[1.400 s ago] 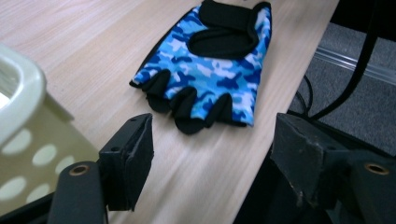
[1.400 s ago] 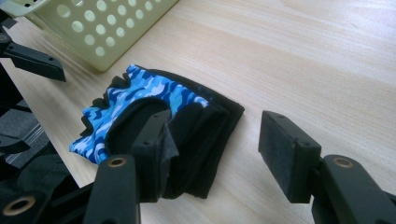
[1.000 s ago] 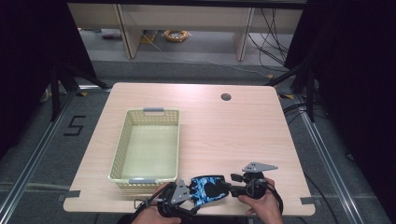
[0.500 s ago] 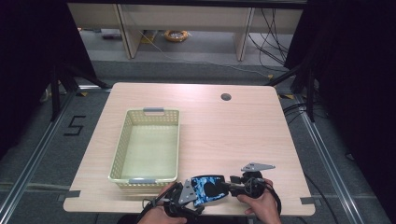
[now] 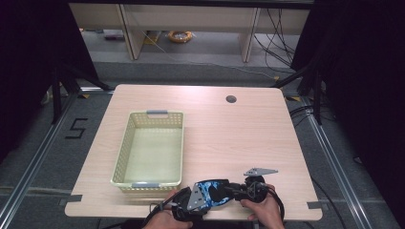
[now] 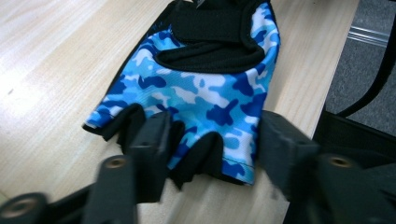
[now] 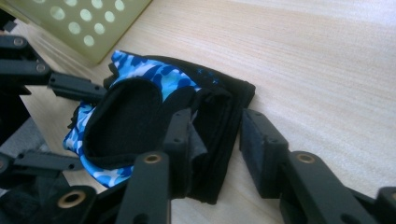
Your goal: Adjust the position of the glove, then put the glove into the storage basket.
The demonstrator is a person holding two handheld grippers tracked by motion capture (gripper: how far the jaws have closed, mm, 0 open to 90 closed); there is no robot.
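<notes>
Both tools gape round the glove (image 6: pixel 205 88) — high view adds a basket (image 5: pixel 152 148).

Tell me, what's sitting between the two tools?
A blue camouflage glove lies on the table between the left tool and the right tool. The high view shows it, with one tool at each end.

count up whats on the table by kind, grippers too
glove, blue camouflage with black, fingerless: 1
basket, pale yellow-green: 1
grippers, left gripper and right gripper, jaws apart at opposite ends of the glove: 2
total: 4
</notes>
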